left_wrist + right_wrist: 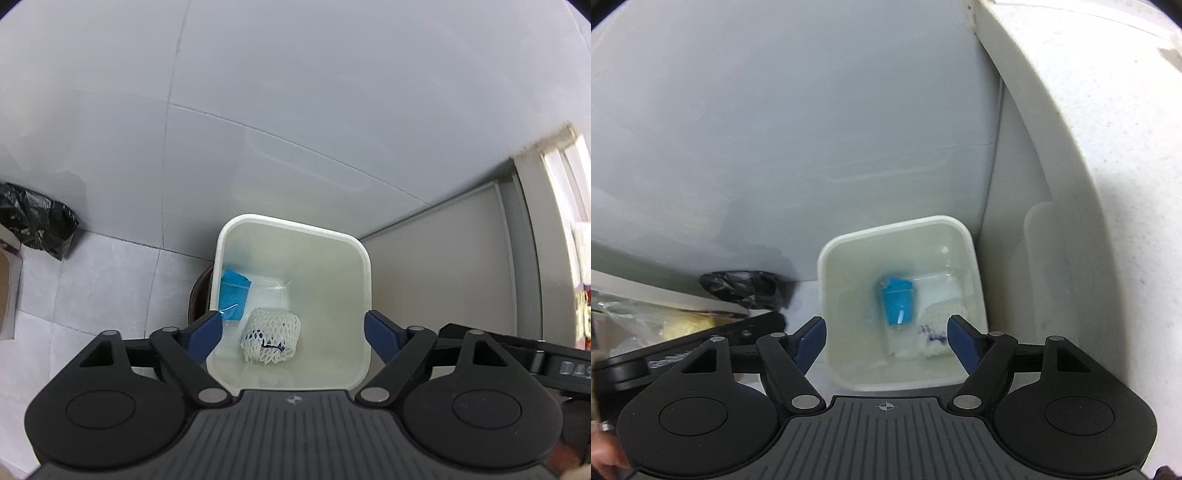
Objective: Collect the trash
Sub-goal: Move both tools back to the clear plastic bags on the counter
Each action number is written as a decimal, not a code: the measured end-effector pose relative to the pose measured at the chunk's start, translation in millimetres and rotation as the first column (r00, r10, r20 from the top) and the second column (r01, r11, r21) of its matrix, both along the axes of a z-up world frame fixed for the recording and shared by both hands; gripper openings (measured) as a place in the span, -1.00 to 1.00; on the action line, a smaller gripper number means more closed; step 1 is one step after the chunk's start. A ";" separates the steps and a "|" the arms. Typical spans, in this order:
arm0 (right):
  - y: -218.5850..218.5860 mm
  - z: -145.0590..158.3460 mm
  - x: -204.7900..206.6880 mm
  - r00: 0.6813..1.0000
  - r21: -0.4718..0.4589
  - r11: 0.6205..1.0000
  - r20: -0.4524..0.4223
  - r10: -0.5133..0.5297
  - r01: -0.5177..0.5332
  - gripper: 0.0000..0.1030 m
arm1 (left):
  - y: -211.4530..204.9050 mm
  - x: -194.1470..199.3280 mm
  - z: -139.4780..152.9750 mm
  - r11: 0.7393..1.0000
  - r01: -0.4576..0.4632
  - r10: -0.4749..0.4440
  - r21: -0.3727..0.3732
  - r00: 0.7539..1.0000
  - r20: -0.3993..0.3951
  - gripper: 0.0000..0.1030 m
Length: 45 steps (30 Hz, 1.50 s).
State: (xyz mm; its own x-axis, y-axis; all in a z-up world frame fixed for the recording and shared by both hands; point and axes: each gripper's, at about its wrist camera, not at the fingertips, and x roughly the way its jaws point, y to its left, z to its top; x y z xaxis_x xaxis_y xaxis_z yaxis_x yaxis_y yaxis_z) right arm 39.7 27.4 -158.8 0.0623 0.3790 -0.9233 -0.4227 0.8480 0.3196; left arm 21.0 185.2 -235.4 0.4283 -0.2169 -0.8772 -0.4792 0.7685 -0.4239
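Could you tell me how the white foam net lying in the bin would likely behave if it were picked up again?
The white foam net is an open mesh, so it is probably very light and would squash between tongs. It lies curled like a tube on the bottom of the bin, so a push might roll it.

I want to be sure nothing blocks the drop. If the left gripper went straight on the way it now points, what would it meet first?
The left gripper, open and empty, points into the white bin. It would probably first meet the white foam net lying inside, though depth is hard to judge.
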 end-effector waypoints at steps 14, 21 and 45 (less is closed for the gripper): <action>-66.7 107.4 -31.1 0.983 0.223 0.975 0.180 -0.032 -0.009 0.70 | -20.6 1.4 57.2 0.998 0.038 -0.040 0.052 0.999 0.032 0.98; -114.0 144.4 -40.6 0.927 0.222 0.974 0.350 -0.130 0.053 0.82 | -41.9 2.6 89.1 0.995 0.061 -0.066 0.081 0.995 0.071 0.98; -297.2 153.6 -58.0 0.696 0.001 0.918 0.652 -0.301 0.396 0.93 | -193.1 38.0 173.4 0.869 0.393 -0.473 0.301 0.839 0.268 0.98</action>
State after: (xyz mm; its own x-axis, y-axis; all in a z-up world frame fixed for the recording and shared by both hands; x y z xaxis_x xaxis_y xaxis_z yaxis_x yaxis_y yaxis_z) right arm -18.3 -269.8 -5.3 0.7465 0.0915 -0.6591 -0.1500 0.9881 -0.0327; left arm 59.0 -7.9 -61.9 0.6033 -0.2620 -0.7533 0.0590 0.9566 -0.2855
